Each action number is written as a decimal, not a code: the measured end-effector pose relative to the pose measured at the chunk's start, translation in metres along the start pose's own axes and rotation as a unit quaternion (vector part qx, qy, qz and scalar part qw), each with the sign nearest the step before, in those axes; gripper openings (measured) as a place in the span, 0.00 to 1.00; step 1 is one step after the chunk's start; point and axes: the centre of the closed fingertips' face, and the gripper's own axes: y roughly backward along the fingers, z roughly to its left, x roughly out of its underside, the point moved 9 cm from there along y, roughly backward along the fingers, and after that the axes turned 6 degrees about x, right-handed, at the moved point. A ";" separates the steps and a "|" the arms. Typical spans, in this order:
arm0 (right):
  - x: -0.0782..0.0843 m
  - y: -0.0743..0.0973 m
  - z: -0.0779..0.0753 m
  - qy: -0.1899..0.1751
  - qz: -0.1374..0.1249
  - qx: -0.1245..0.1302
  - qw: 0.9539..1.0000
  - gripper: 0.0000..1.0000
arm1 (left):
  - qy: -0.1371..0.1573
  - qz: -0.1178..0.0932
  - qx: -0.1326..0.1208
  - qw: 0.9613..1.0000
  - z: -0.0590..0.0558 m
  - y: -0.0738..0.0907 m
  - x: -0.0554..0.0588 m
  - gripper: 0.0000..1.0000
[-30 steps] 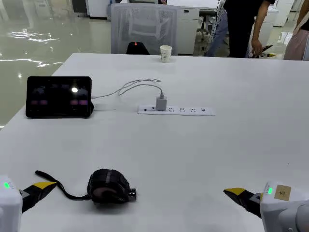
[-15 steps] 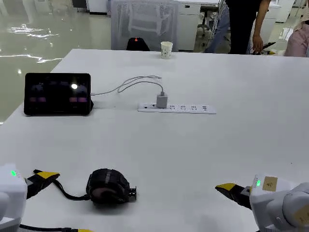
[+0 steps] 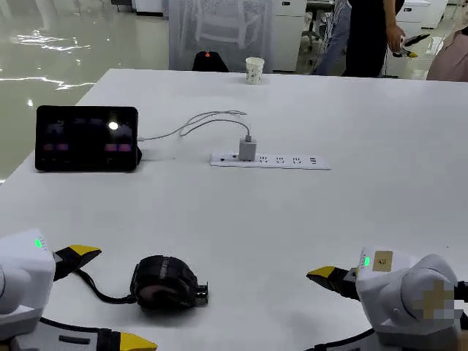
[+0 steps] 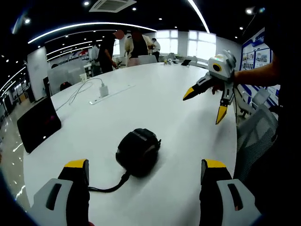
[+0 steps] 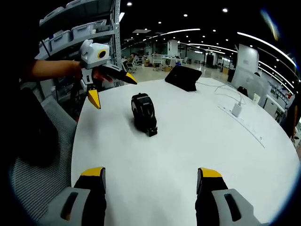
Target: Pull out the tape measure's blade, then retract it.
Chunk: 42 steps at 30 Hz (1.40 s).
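Fingers [image 4: 76, 169] of the left gripper [image 4: 145, 165] are spread wide and nothing is held between them; the right gripper [image 5: 149, 172] is likewise seen with its fingers [image 5: 207, 176] wide apart and empty. No part of the task is judged to be done: the black tape measure [image 3: 167, 283] is laid on the white table [image 3: 292, 219] with its blade fully wound in, only the end hook [image 3: 202, 294] being seen at the mouth of the case, so both the pulling out and the retracting are left. In the left gripper view the case is framed between the two left fingers, just ahead of their tips and untouched, and its black wrist strap [image 3: 102, 292] is trailed back toward that gripper. The right fingers are seen well apart from the case, on the side toward which the hook is pointed, with bare table between
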 end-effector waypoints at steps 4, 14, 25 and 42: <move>-0.003 -0.007 -0.003 0.013 0.004 -0.009 1.000 0.77 | -0.009 0.007 0.013 1.000 0.003 -0.004 -0.002 0.92; -0.013 -0.025 -0.009 0.049 0.002 -0.028 0.998 0.69 | -0.035 0.020 0.031 0.999 0.015 -0.013 -0.008 0.81; -0.024 -0.046 -0.014 0.089 0.009 -0.054 0.995 0.60 | -0.063 0.043 0.056 0.996 0.022 -0.023 -0.011 0.71; -0.040 -0.074 -0.018 0.139 0.006 -0.083 0.987 0.42 | -0.099 0.083 0.097 0.987 0.034 -0.034 -0.012 0.56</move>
